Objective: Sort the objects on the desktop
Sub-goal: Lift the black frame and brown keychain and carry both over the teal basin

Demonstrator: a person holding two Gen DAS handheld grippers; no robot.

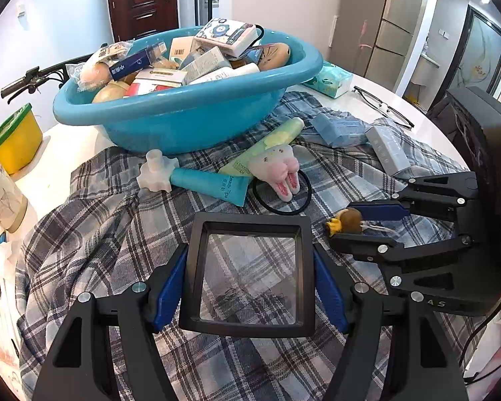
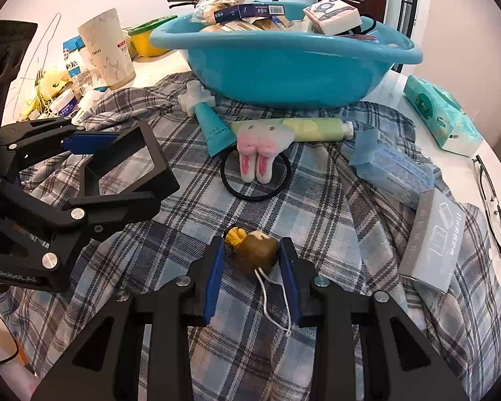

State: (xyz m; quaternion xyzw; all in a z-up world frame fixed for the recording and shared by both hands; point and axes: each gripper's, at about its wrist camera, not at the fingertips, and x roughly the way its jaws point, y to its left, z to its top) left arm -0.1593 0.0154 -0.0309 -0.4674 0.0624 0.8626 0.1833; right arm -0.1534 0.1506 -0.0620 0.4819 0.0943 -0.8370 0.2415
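My left gripper (image 1: 250,267) is shut on a black square frame with a clear pane (image 1: 250,274), held above the plaid cloth (image 1: 117,234); the gripper and frame also show in the right wrist view (image 2: 117,163). My right gripper (image 2: 252,250) has its blue pads on both sides of a small brown and yellow plush keychain (image 2: 255,250) with a white cord, at the cloth. It also shows in the left wrist view (image 1: 347,220). The blue basin (image 1: 190,113) full of boxes and tubes stands at the back.
On the cloth lie a teal tube (image 1: 210,183), a green tube (image 1: 267,147), a plush rabbit hair tie (image 1: 280,173), a blue box (image 2: 394,170) and a grey box (image 2: 434,240). Glasses (image 2: 491,197), a tissue pack (image 2: 441,117), a paper cup (image 2: 107,53) and a yellow tub (image 1: 16,137) stand around.
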